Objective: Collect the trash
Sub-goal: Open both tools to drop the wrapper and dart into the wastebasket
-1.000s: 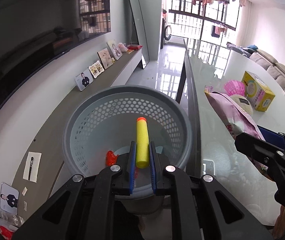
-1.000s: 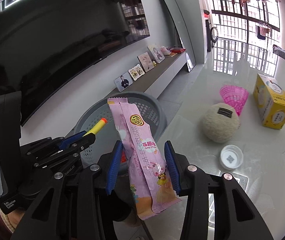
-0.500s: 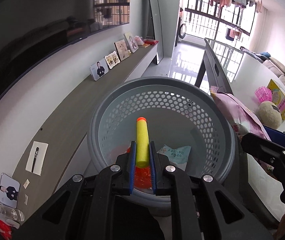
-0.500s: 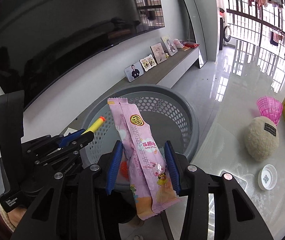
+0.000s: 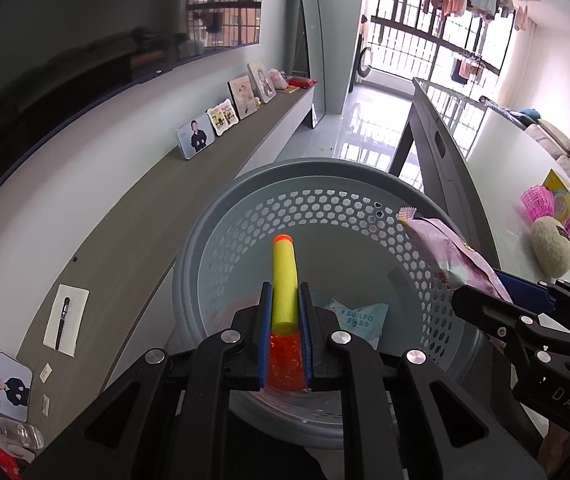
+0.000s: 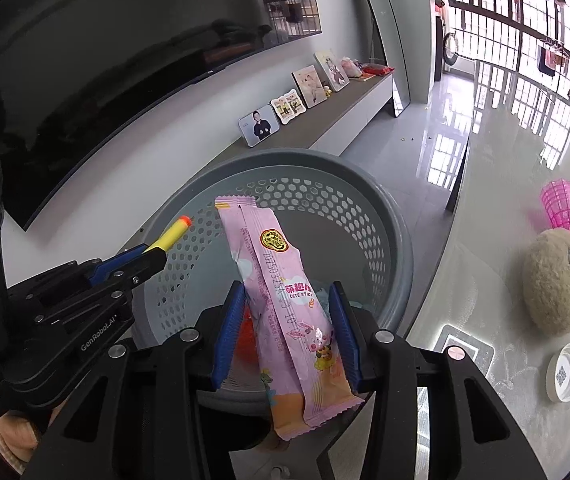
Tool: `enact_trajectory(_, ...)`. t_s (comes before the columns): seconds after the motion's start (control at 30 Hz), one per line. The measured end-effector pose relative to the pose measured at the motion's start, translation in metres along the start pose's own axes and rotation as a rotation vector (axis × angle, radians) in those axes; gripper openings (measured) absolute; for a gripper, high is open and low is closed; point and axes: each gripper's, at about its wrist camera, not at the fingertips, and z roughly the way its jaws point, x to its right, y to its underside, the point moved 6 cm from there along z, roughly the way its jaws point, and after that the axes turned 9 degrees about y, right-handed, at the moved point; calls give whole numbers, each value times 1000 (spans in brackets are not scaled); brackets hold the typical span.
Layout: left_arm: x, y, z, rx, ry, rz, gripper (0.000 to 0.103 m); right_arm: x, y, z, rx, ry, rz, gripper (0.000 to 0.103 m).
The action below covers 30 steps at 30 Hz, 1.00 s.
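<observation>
My left gripper (image 5: 285,300) is shut on a yellow foam dart (image 5: 284,280) with an orange tip, held over the round grey perforated basket (image 5: 365,184). My right gripper (image 6: 287,300) is shut on a pink snack wrapper (image 6: 281,292), also above the basket (image 6: 385,216). In the right wrist view the left gripper (image 6: 145,260) and its dart (image 6: 171,234) show at the left, over the rim. The wrapper (image 5: 449,252) and right gripper (image 5: 517,304) appear at the right of the left wrist view. A pale blue packet (image 5: 359,318) and something red (image 5: 285,364) lie in the basket's bottom.
The glossy white table (image 6: 497,240) at the right carries a beige woolly ball (image 6: 557,280), a pink plastic cup (image 6: 567,208), a yellow box (image 5: 565,212) and a white lid (image 6: 565,372). A long TV shelf (image 5: 133,240) with photo frames runs along the left wall.
Both grippers have moved left off the table, and the basket has come to sit under them, its bottom with the blue packet in view. Both grips are unchanged.
</observation>
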Motion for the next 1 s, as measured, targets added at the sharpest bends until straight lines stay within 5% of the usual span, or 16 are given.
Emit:
enact_trajectory(0.33, -7, -3, 7, -13, -21, -14, 15, 2, -5, 10, 1, 9, 6, 42)
enact_trajectory(0.4, -9, -3, 7, -17, -30, -22, 20, 2, -4, 10, 0, 7, 5, 42)
enact_trajectory(0.57, -14, -5, 3, 1, -54, -39, 54, 6, -6, 7, 10, -1, 11, 59)
enact_trajectory(1.0, -20, -4, -6, 8, -90, -44, 61, 9, -4, 4, 16, 5, 19, 59)
